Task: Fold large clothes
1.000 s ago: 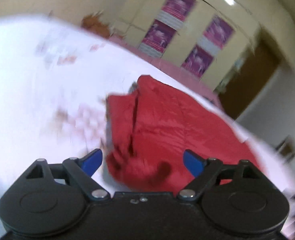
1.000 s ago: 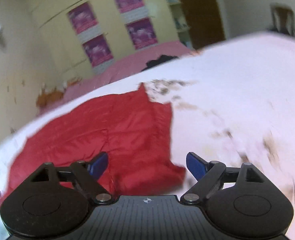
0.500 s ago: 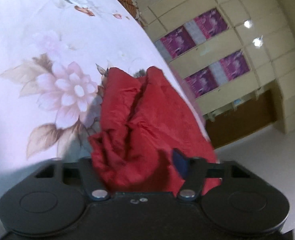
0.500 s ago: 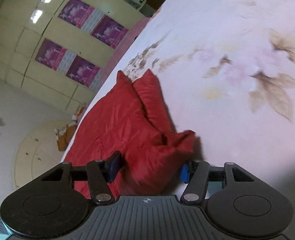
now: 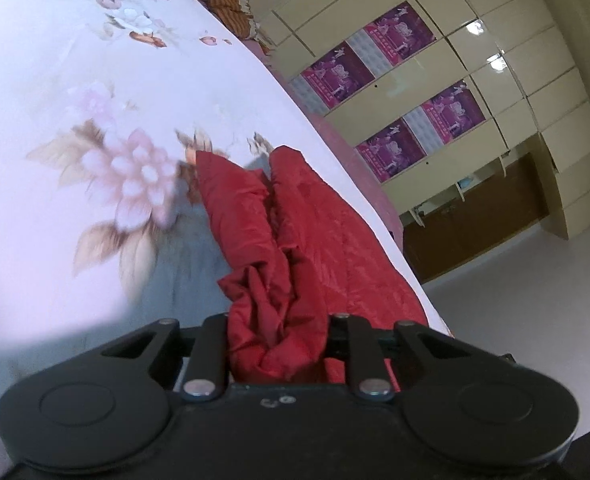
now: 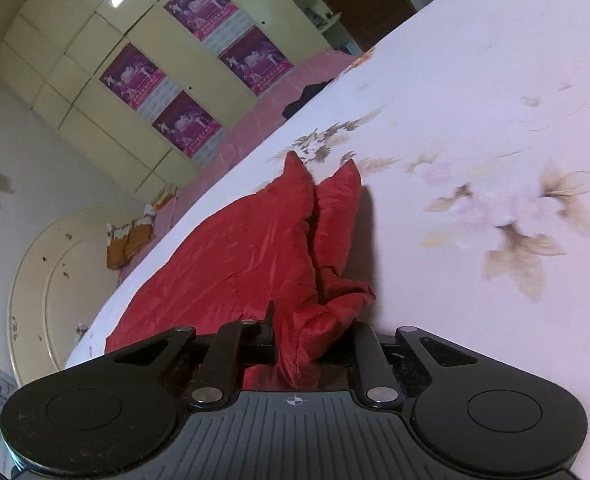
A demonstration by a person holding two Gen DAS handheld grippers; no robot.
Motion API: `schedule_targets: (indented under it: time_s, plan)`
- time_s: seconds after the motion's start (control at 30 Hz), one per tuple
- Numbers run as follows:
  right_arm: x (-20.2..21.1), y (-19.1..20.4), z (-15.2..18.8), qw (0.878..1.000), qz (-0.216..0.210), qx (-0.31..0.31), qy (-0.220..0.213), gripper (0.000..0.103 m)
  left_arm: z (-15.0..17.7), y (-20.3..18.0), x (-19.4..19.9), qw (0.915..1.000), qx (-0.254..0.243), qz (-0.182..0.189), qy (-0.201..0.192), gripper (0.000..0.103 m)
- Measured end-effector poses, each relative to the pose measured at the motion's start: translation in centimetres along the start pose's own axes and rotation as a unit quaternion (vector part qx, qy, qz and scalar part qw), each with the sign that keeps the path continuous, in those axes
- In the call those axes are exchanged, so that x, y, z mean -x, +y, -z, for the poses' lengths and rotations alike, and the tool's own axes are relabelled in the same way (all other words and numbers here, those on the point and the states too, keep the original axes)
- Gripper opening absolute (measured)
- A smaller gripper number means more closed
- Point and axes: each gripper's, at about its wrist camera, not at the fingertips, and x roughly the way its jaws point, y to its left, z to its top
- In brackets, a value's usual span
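Note:
A red quilted garment (image 5: 315, 232) lies spread on a white floral bedsheet (image 5: 95, 120). In the left wrist view my left gripper (image 5: 277, 344) has a bunched corner of the garment between its jaws, which are closing and squeeze the cloth into folds. In the right wrist view my right gripper (image 6: 315, 344) has another bunched corner of the same red garment (image 6: 247, 248) between its jaws, which are closing too, with cloth bulging out in front. The blue pads of both grippers are hidden by the fabric.
The bedsheet (image 6: 495, 120) stretches wide beside the garment. A pink cover (image 6: 255, 128) lies beyond it, with a dark item (image 6: 307, 96) on top. A cream wardrobe (image 5: 415, 80) with purple posters stands behind. A rounded headboard (image 6: 55, 280) and striped pillows (image 5: 227, 4) are at the bed's end.
Both grippers went from wide open above the garment to closed around bunched corners of it. Both views rolled and came down closer to the cloth.

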Motion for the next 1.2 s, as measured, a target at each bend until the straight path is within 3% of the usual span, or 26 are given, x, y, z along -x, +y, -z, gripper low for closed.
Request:
schedule_targets:
  time_s: [0.33,0.63,0.83,1.03,1.13,1.2]
  plan:
    - [8.1,-4.5,3.7,1.0,-0.001,-0.002,0.01,0.013,6.0,0.6,6.3,0.9999,0.009,-0.001,0.009,0.019]
    - [12.8,-7.1,6.5,1.0,-0.013,-0.01,0.019,0.013,9.5,1.5,10.4,0.9999,0.004,-0.013,0.008,0.019]
    - [14.1,-7.5,6.9,1.0,-0.017,-0.003,0.025,0.014,11.1,2.2,12.0,0.9998,0.008,-0.018,0.004,0.019]
    - [13.0,-8.3,6.4,0.999,-0.012,-0.008,0.041,0.014,11.1,3.2,11.1,0.9994,0.019,-0.027,0.012,0.021]
    - [11.9,-9.0,6.7,0.998,-0.001,-0.014,0.054,0.014,11.3,2.9,10.3,0.9994,0.004,-0.031,0.014,0.031]
    - [11.6,-9.7,6.8,0.998,-0.006,-0.022,0.059,0.016,11.7,3.4,10.4,0.9999,0.008,-0.013,0.004,0.039]
